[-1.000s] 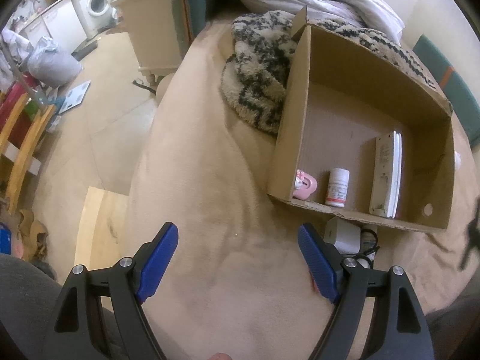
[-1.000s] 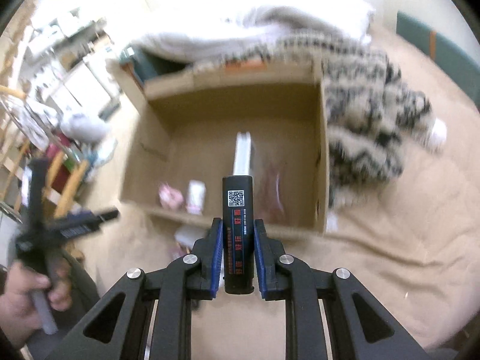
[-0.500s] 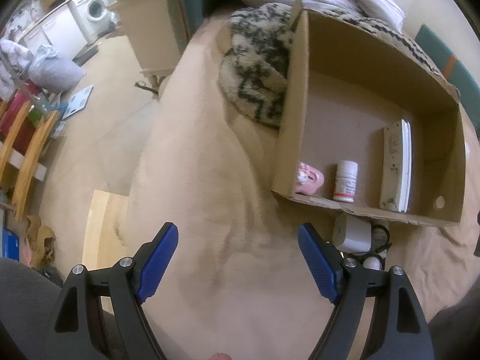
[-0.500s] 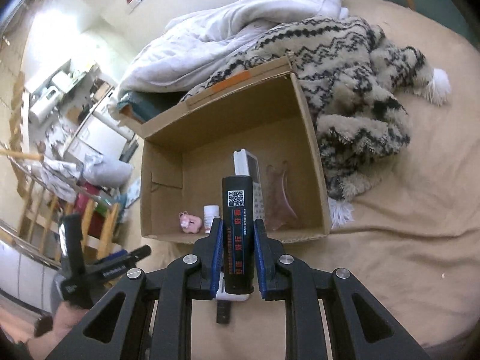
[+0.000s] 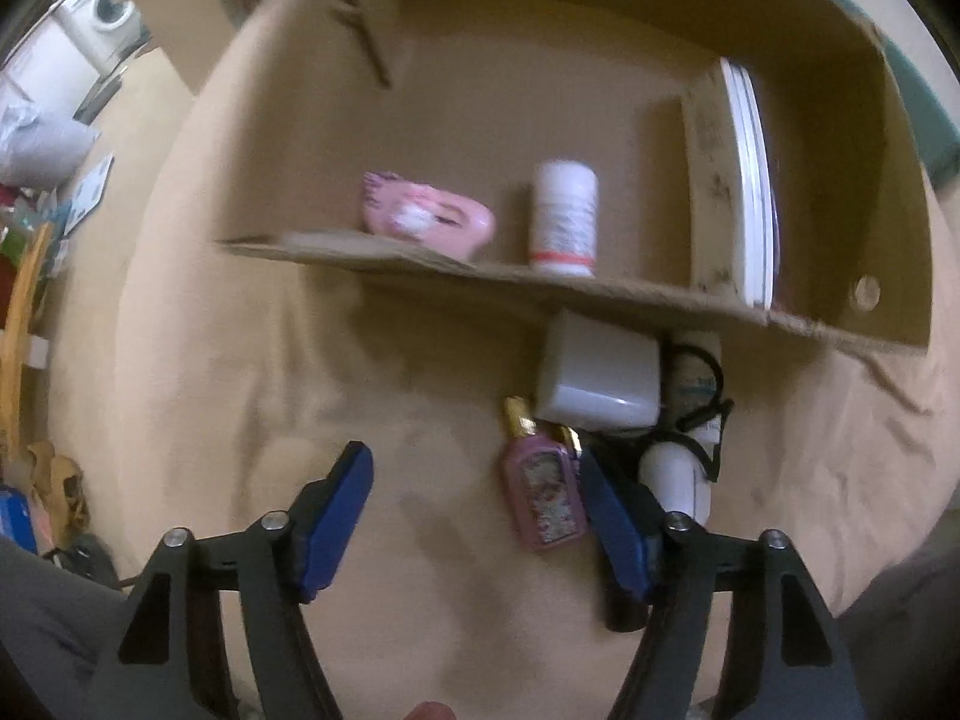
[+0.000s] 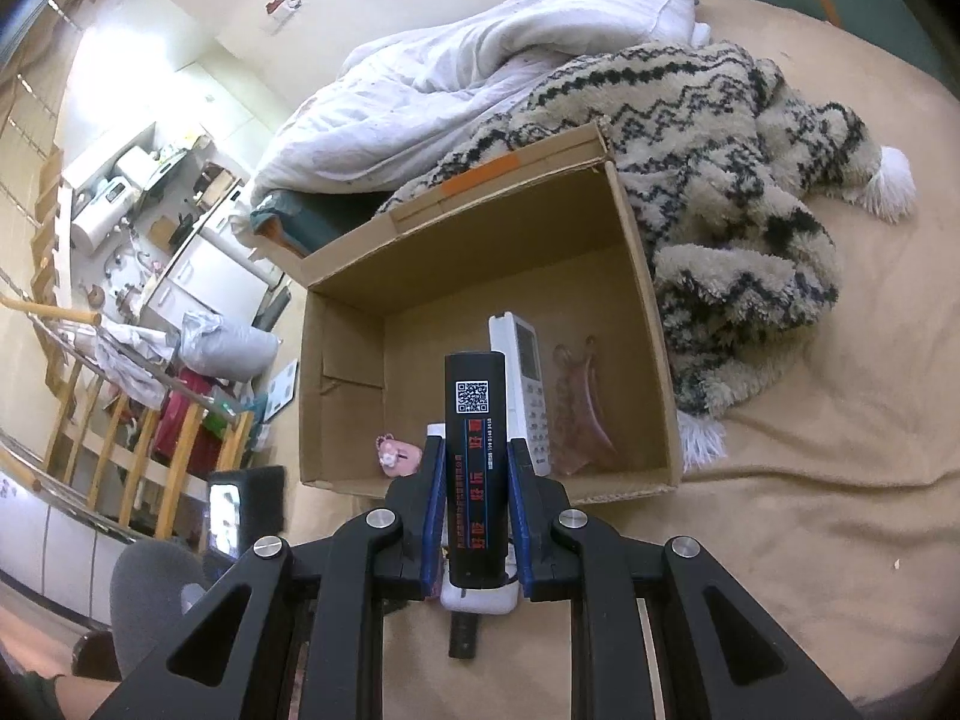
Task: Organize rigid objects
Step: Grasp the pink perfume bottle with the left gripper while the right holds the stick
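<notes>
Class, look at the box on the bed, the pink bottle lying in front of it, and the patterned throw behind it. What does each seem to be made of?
Box: matte brown corrugated cardboard, with raw, frayed cut edges.
Pink bottle: probably clear glass or hard plastic, glossy, with a shiny gold metallic-looking cap; blur leaves it open.
Patterned throw: thick shaggy pile, likely wool or synthetic, with a white pompom.

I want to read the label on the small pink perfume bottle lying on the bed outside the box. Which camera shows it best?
The left wrist view: the pink perfume bottle lies in plain sight just inside the left tool's right finger, gold cap toward the cardboard box, though motion blur smears its label. In the right wrist view the bottle is not visible.
</notes>
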`<control>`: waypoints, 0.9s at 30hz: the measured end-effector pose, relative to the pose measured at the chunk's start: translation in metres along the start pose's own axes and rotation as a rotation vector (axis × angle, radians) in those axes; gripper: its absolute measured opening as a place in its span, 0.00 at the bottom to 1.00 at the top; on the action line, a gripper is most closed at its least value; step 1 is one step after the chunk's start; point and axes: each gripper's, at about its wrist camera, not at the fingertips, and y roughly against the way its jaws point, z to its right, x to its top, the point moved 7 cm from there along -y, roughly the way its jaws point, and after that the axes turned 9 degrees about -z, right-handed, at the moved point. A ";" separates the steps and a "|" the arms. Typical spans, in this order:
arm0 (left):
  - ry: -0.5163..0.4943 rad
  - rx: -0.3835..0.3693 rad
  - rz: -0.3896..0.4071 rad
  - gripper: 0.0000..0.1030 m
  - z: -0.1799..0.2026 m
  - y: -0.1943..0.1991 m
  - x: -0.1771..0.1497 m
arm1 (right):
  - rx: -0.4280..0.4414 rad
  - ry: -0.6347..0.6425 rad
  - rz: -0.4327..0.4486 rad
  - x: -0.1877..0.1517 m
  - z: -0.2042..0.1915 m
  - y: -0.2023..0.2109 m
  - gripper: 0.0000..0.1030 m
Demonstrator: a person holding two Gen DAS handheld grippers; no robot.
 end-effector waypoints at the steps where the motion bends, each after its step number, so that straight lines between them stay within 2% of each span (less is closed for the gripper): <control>1: -0.008 0.008 -0.011 0.55 0.003 -0.004 -0.001 | -0.001 0.002 0.001 0.000 0.000 0.000 0.20; 5: 0.007 0.005 -0.019 0.49 0.003 -0.012 -0.002 | -0.002 0.005 -0.002 0.000 0.000 -0.001 0.20; 7: -0.003 0.011 -0.005 0.34 0.002 -0.010 -0.004 | -0.002 0.004 -0.008 0.000 -0.001 -0.002 0.20; 9: -0.011 0.053 0.007 0.32 -0.001 -0.007 -0.007 | -0.003 0.004 -0.011 -0.001 -0.001 -0.002 0.20; 14: 0.004 0.093 0.009 0.32 -0.014 -0.007 -0.006 | -0.008 0.005 -0.014 -0.001 -0.001 -0.002 0.20; 17: 0.025 0.065 -0.013 0.33 -0.016 -0.013 -0.002 | -0.018 0.012 -0.025 -0.001 -0.002 -0.005 0.20; 19: 0.032 0.053 -0.029 0.39 -0.014 -0.017 0.003 | -0.028 0.019 -0.030 -0.002 -0.003 -0.007 0.20; 22: 0.058 0.040 -0.118 0.52 -0.017 -0.032 -0.001 | -0.040 0.022 -0.033 -0.004 -0.002 -0.008 0.20; 24: 0.059 0.052 -0.100 0.52 -0.018 -0.034 -0.001 | -0.044 0.021 -0.031 -0.003 -0.001 -0.007 0.20; 26: 0.055 0.049 -0.080 0.42 -0.017 -0.034 0.000 | -0.048 0.018 -0.030 -0.003 0.000 -0.007 0.20; 27: 0.054 0.048 -0.067 0.28 -0.015 -0.032 -0.001 | -0.050 0.015 -0.031 -0.003 0.001 -0.007 0.20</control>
